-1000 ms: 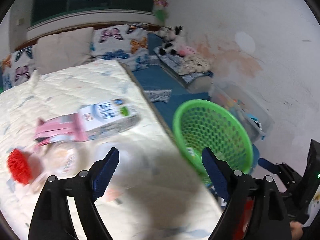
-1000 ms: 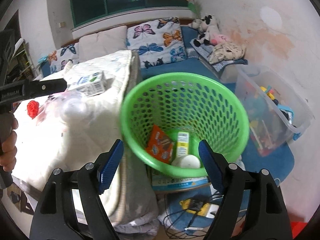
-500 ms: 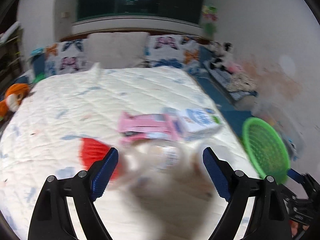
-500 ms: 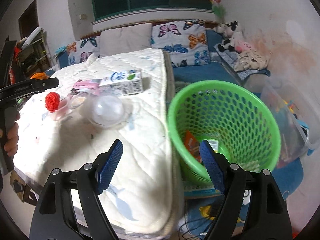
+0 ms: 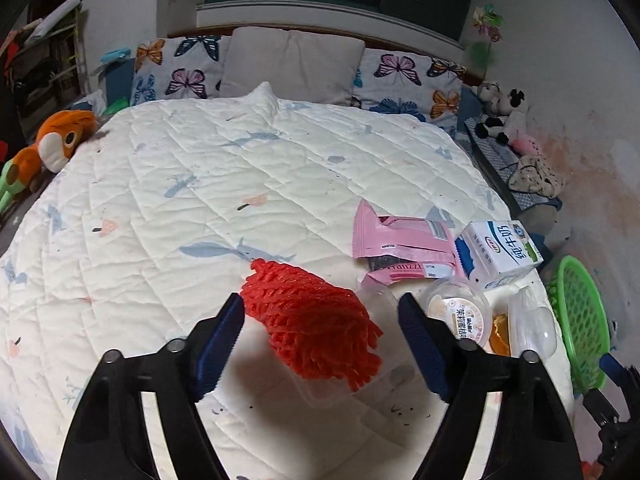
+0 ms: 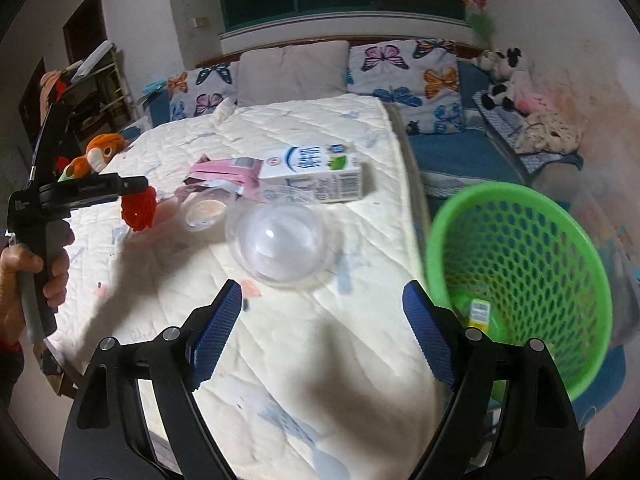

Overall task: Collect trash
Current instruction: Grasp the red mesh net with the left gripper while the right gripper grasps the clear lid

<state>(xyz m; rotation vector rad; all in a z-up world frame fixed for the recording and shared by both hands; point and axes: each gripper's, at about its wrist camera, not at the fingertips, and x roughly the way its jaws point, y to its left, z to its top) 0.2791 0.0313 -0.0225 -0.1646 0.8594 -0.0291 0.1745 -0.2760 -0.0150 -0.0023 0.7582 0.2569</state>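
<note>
Left gripper [image 5: 320, 334] hovered over the quilt [image 5: 240, 168], jaws apart but just narrowing around the red foam net [image 5: 310, 326], pads not yet pressing it. Right gripper [image 6: 322, 328] stood wide, just widening, holding nothing; clear dome lid [image 6: 282, 246] at twelve o'clock, green basket [image 6: 520, 280] at three.

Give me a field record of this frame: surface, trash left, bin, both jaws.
surface: white quilt on bed
trash on quilt: red foam net, pink wrappers, milk carton, sealed cup, clear dome lid
bin: green basket beside the bed, some trash inside
left gripper: jaws open and just closing, straddling the red foam net, pads not pressing
right gripper: jaws open and just widening, empty, short of the clear dome lid
</note>
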